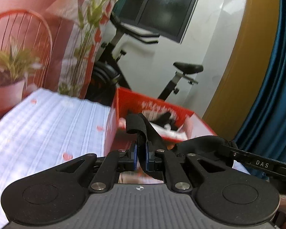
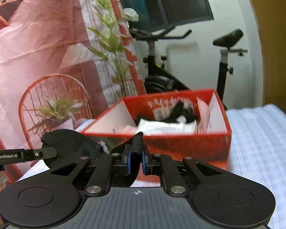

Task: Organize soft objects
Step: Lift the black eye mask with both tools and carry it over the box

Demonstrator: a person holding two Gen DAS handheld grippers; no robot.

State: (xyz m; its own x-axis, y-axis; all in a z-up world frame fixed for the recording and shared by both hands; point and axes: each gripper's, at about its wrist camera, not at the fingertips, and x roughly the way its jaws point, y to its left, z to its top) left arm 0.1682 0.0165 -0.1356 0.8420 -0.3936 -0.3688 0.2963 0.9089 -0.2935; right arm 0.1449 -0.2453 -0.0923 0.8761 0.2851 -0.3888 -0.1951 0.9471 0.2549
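Note:
A black soft fabric piece with a strap point(image 1: 143, 126) hangs between both grippers, lifted above the bed. My left gripper point(image 1: 141, 148) is shut on its strap, which loops up over the blue pads. My right gripper point(image 2: 136, 152) is shut on a ribbed black edge of the same piece, whose rounded body point(image 2: 70, 143) spreads to the left. One finger of the right gripper point(image 1: 257, 164) shows at the right of the left wrist view, and one of the left gripper point(image 2: 28, 155) at the left of the right wrist view. Just beyond stands an open red box point(image 2: 181, 145) point(image 1: 124, 103) holding black and white soft items.
A white-and-blue checked bed cover point(image 1: 47, 126) point(image 2: 257, 133) lies under the box. Behind are an exercise bike point(image 1: 186, 68) point(image 2: 226, 38), a pink backdrop printed with a chair and plants point(image 1: 19, 47), a yellow wall, and a blue curtain point(image 1: 272, 95) at the right.

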